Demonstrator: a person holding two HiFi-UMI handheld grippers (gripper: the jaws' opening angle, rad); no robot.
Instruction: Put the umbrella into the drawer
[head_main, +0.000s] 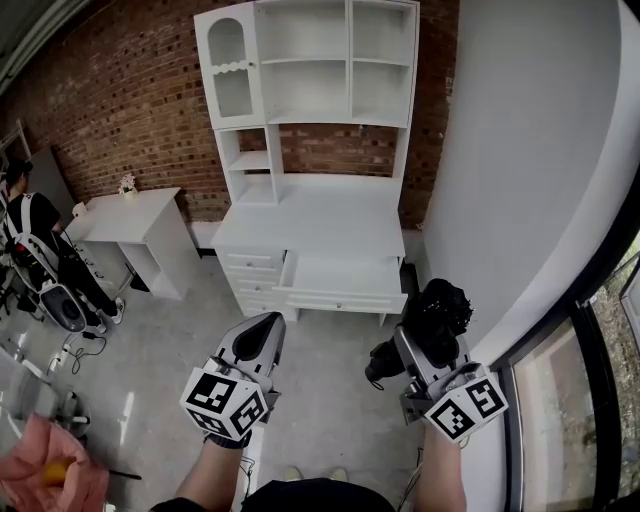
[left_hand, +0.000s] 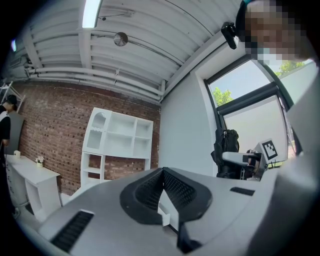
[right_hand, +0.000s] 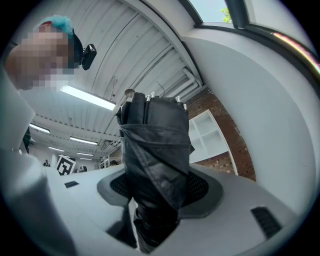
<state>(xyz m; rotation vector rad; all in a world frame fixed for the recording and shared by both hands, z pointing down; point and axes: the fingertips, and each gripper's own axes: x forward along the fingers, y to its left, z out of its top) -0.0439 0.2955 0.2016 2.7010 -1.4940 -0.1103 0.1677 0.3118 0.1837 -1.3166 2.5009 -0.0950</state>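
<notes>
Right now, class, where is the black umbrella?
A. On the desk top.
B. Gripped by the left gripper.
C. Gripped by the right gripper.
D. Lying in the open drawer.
C: in its own view the right gripper has its fingers shut on the folded umbrella; the open drawer holds nothing.

The head view looks steeply down and forward from above the left gripper (head_main: 270, 322) and right gripper (head_main: 402, 345), with the white shelf unit (head_main: 310, 70) well ahead. The left gripper view tilts up toward that unit and the ceiling (left_hand: 140, 45). The right gripper view points upward, very near the umbrella (right_hand: 155, 150). All 3 views share the shelf unit.
</notes>
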